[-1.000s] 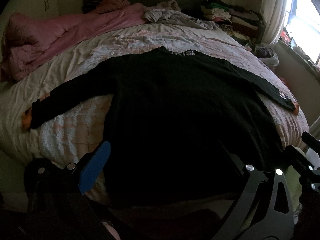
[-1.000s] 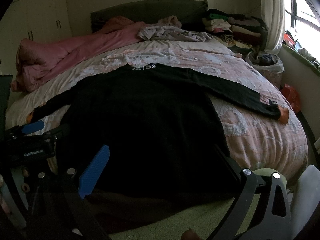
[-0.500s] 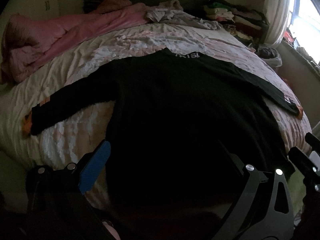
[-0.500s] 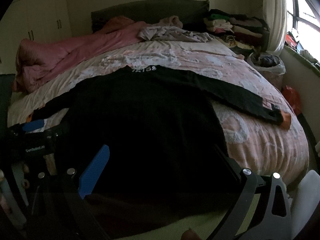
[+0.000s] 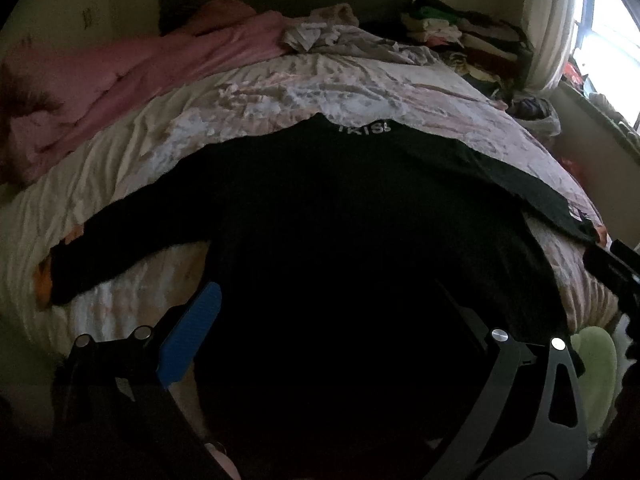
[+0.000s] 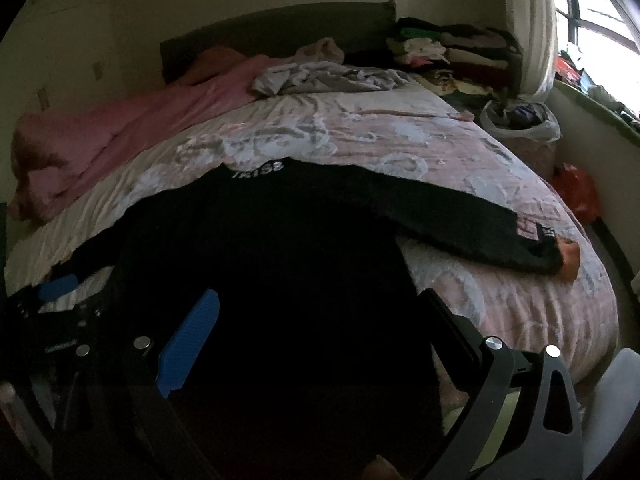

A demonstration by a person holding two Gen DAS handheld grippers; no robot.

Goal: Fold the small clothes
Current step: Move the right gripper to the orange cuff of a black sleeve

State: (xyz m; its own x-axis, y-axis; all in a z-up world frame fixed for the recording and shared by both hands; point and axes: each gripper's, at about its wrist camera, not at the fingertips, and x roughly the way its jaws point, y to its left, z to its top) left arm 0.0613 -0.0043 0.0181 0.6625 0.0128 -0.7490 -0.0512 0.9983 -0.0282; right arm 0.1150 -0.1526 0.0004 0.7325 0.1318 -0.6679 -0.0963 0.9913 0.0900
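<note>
A black long-sleeved sweater [image 5: 340, 220] lies flat on the bed with both sleeves spread out; white letters mark its collar [image 5: 363, 128]. It also shows in the right wrist view [image 6: 280, 240], its right sleeve ending in an orange cuff [image 6: 570, 256]. My left gripper [image 5: 328, 320] is open over the sweater's lower left part, near the hem. My right gripper [image 6: 320, 320] is open over the lower right part. The left gripper also shows at the left edge of the right wrist view [image 6: 56, 286]. Neither holds anything.
The bed [image 5: 320, 88] has a pale patterned cover. A pink duvet [image 5: 120, 80] is bunched at the far left. Loose grey clothes [image 5: 340, 38] lie near the headboard. Folded clothes [image 6: 456, 56] are stacked at the far right. A bag [image 6: 520, 124] stands beside the bed.
Both grippers have moved forward and lower over the sweater's hem end. Their jaws stay open. The sweater has not moved.
</note>
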